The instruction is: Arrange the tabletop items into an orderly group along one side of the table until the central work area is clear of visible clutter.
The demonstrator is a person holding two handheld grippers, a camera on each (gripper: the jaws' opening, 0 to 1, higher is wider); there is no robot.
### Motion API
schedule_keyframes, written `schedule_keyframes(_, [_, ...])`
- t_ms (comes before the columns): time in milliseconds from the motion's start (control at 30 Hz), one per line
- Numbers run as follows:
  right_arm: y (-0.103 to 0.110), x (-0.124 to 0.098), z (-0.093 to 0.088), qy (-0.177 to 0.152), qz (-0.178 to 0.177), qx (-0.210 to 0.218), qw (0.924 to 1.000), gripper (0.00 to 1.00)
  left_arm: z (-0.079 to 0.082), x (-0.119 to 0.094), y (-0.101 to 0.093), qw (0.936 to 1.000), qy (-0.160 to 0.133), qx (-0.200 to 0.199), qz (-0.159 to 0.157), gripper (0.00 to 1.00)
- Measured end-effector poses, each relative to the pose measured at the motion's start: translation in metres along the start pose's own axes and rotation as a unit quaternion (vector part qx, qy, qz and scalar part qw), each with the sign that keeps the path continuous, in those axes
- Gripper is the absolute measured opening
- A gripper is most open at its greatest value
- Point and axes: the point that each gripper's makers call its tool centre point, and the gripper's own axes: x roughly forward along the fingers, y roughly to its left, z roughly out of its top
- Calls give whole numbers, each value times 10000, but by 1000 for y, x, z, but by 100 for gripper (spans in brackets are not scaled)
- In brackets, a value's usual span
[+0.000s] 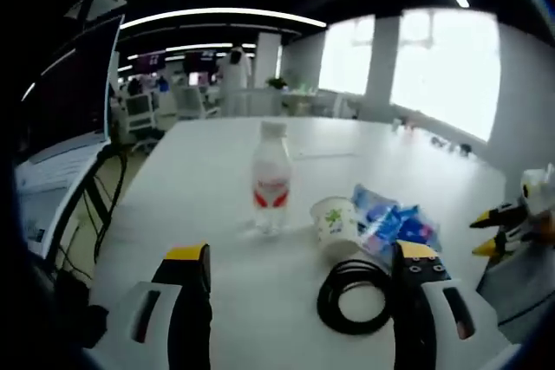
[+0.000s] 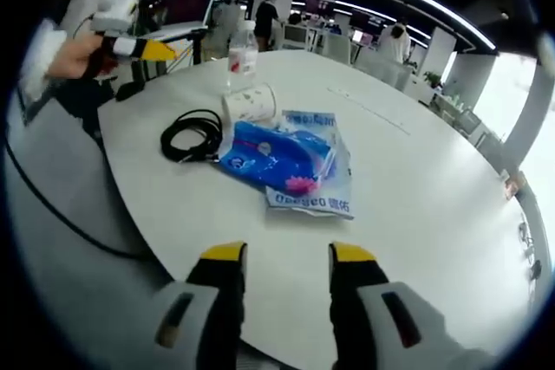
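In the left gripper view a clear water bottle (image 1: 271, 178) with a red label stands upright mid-table. To its right a white paper cup (image 1: 336, 223) lies on its side against blue plastic packets (image 1: 395, 223). A coiled black cable (image 1: 354, 297) lies just ahead of my left gripper (image 1: 301, 253), which is open wide and holds nothing. In the right gripper view my right gripper (image 2: 288, 253) is open over the table's near edge, short of the blue packets (image 2: 290, 162). Beyond them are the cup (image 2: 250, 103), the cable (image 2: 192, 138) and the bottle (image 2: 243, 54).
The round white table (image 2: 416, 179) has bare room to the right of the packets. A laptop (image 1: 69, 101) stands open at the table's left side. A hand (image 2: 74, 54) holds the left gripper (image 2: 139, 45). The right gripper (image 1: 507, 223) comes in from the right. Desks and people fill the background.
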Motion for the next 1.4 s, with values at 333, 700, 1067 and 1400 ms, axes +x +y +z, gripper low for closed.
schedule_keyframes(333, [-1,0,3,-49,-4,112,9999,37,-20,-28,1,9999,-32,-32,102,86])
schedule_keyframes(700, [0,2,0,19,53,188,9998,37,-25,-32,12,9988,-217,-244,355,84])
schedule_keyframes(1067, [0,3,-1,48,93,234,9997,37,-29,-34,13,9989,-157,-209,399,81])
schedule_keyframes(1400, [-2,-8,42,-576,388,543,9961,38,-33,-34,16,9987,-76,-209,463,80])
